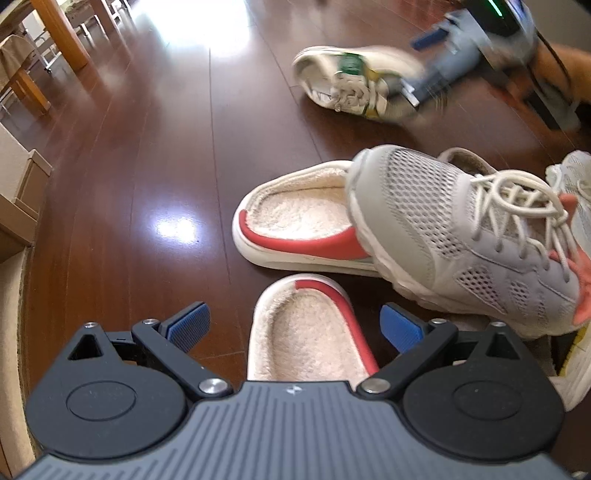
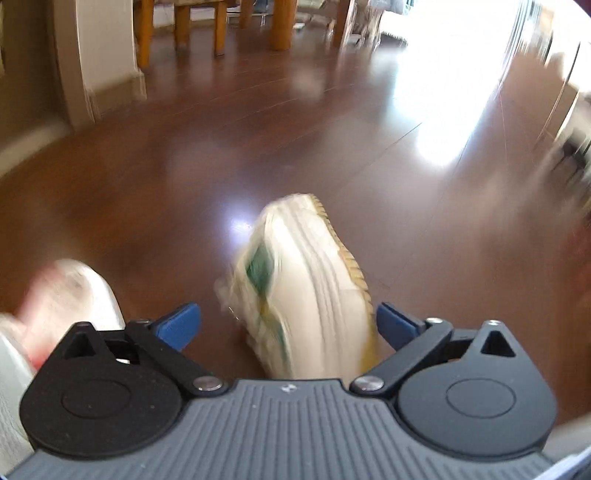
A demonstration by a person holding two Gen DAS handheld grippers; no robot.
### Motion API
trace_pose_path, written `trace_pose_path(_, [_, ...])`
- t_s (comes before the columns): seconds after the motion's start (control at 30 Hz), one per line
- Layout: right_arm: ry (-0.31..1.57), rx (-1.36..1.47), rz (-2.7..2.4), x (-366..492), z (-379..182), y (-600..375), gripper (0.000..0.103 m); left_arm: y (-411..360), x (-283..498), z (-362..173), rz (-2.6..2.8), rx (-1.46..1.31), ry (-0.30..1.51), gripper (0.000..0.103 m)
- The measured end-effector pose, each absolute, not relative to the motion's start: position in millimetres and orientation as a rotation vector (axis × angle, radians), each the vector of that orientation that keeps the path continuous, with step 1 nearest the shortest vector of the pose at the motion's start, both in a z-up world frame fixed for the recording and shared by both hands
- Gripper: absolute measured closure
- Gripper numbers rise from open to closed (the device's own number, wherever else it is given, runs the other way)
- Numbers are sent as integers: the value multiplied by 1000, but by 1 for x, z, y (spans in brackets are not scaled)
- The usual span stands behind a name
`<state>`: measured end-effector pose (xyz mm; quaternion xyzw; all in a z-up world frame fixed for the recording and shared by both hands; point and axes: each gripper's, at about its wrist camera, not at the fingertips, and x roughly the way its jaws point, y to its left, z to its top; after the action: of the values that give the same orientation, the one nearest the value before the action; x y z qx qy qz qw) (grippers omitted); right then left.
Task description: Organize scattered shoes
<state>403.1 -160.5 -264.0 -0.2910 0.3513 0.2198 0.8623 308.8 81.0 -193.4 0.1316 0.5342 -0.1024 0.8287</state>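
My left gripper point(image 1: 295, 326) is open low over the floor, with the heel of a fleece slipper with red trim point(image 1: 306, 332) between its blue pads, neither touching. Its twin slipper point(image 1: 295, 221) lies just beyond. A grey mesh sneaker point(image 1: 461, 229) rests across both. Farther off lies a white sneaker with green and yellow patches point(image 1: 351, 81), and my right gripper point(image 1: 419, 68), blurred, reaches onto it. In the right wrist view that sneaker point(image 2: 306, 295) lies on its side between the wide-open jaws of my right gripper point(image 2: 288, 325), the left pad well clear of it.
Dark wooden floor all round. Wooden table legs point(image 1: 70, 40) and a cardboard box point(image 1: 22, 192) stand at the left. More furniture legs point(image 2: 218, 26) and a wall corner point(image 2: 107, 48) are at the back. A blurred pale shoe point(image 2: 66, 295) lies left. A person's forearm point(image 1: 565, 66) holds the right gripper.
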Motion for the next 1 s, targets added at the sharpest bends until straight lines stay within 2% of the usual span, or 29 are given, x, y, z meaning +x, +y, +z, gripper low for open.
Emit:
trace_pose_path(0.1, [709, -742, 339, 387, -291, -169, 11, 85, 315, -195, -197, 265, 1130, 3])
trace_pose_path(0.2, [765, -640, 301, 395, -302, -180, 12, 87, 319, -198, -182, 256, 1140, 3])
trace_pose_path(0.3, [852, -490, 190, 406, -317, -188, 37, 88, 321, -199, -180, 246, 1151, 3])
trace_pose_path(0.33, [894, -320, 177, 412, -315, -203, 52, 88, 321, -199, -183, 249, 1147, 3])
trace_pose_path(0.37, [908, -169, 181, 416, -310, -212, 52, 89, 321, -199, -183, 255, 1143, 3])
trace_pose_path(0.43, [902, -101, 204, 410, -303, -219, 54, 90, 322, -200, -177, 270, 1138, 3])
trace_pose_path(0.5, [870, -159, 190, 401, -295, -223, 48, 92, 324, -201, -173, 261, 1141, 3])
trace_pose_path(0.57, [813, -224, 239, 391, -287, -219, 37, 94, 326, -201, -169, 250, 1146, 3])
trace_pose_path(0.7, [747, -388, 320, 400, -276, -198, 37, 97, 330, -206, -164, 239, 1150, 3])
trace_pose_path(0.8, [730, -493, 354, 443, -274, -168, 38, 101, 330, -207, -157, 246, 1154, 3])
trace_pose_path(0.93, [797, -600, 336, 496, -285, -126, 40, 110, 332, -209, -134, 237, 1162, 3])
trace_pose_path(0.97, [828, -605, 308, 513, -281, -119, 46, 112, 333, -209, -128, 231, 1165, 3])
trace_pose_path(1.0, [868, -576, 312, 510, -286, -124, 61, 115, 333, -211, -122, 225, 1169, 3])
